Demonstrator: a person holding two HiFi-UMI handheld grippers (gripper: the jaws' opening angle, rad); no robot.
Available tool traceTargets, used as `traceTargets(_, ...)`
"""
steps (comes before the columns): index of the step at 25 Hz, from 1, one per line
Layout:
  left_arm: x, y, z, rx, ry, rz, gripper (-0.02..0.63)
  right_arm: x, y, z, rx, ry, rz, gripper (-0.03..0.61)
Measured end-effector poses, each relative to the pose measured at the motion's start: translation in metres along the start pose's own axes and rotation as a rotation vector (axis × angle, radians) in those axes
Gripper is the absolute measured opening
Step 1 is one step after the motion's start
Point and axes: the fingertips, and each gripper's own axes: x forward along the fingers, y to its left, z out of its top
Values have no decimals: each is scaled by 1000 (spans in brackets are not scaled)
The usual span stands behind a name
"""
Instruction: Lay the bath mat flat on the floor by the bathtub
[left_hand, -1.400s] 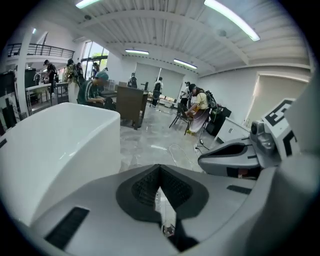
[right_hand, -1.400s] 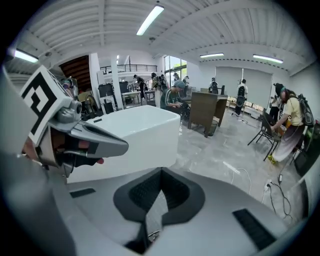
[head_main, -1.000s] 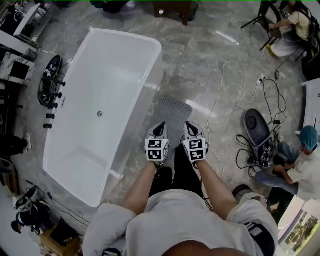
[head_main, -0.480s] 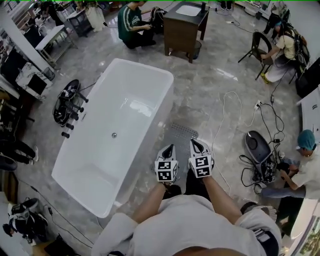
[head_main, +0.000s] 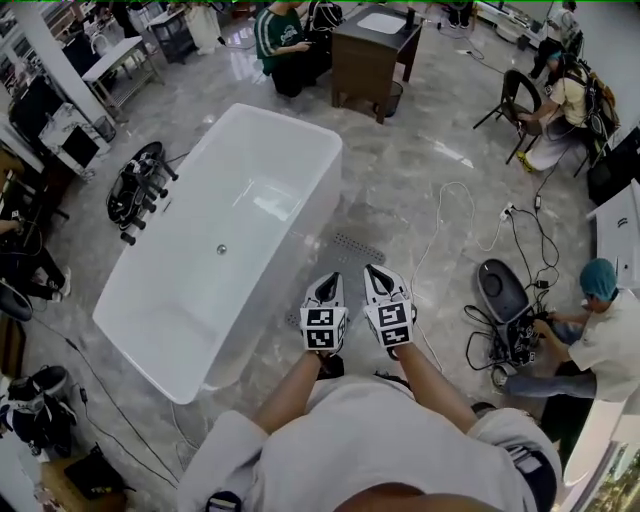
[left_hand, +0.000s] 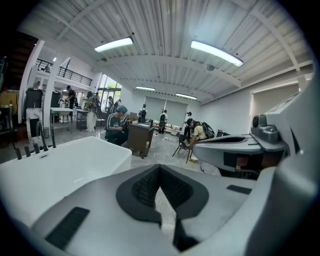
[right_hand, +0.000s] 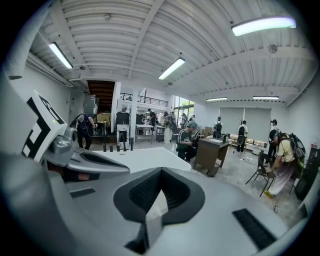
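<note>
**Two closed grippers held over a grey bath mat beside a white bathtub**

Much of the bath mat (head_main: 347, 250) is hidden. Only its far end, grey and dotted, is seen on the marble floor (head_main: 400, 160) just beside the long side of the bathtub (head_main: 220, 240); the rest is covered in the head view by the two grippers and the person's arms. Whether the hidden part lies flat cannot be told.

The left gripper (head_main: 328, 285) and the right gripper (head_main: 375, 278) are held side by side above the mat, the left one nearer the bathtub. In each gripper view the dark ribbed pads are seen pressed together at the tips, with nothing clasped between them. Below the tips a narrow gap is left, and through it a pale strip of ground is glimpsed; whether that strip is mat or floor is hard to make out.

The bathtub is seen open from above. Inside it a bare white basin and a small round drain (head_main: 221, 249) are shown.

Beyond the far end of the bathtub a dark cabinet (head_main: 370, 55) is placed, and a crouching person (head_main: 285, 40) is partly cut off by the top edge. On the mat's side, well apart from the bathtub, a white cable (head_main: 440, 215) is looped on the floor, and a person in a teal cap (head_main: 600, 320) is cut off at the picture's edge.
</note>
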Motion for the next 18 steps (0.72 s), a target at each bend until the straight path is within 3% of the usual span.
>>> traceTargets(6, -32, -41, 4, -40, -75, 103, 11, -54, -10, 5, -11, -60, 48, 6)
traceTargets(12, -84, -106, -1, -16, -136, 227, 11, -131, -24, -8, -15, -135, 122, 6)
traceTargets(18, -116, -124, -4, 16, -158, 298, 11, -148, -20, -10, -11, -167, 181, 6)
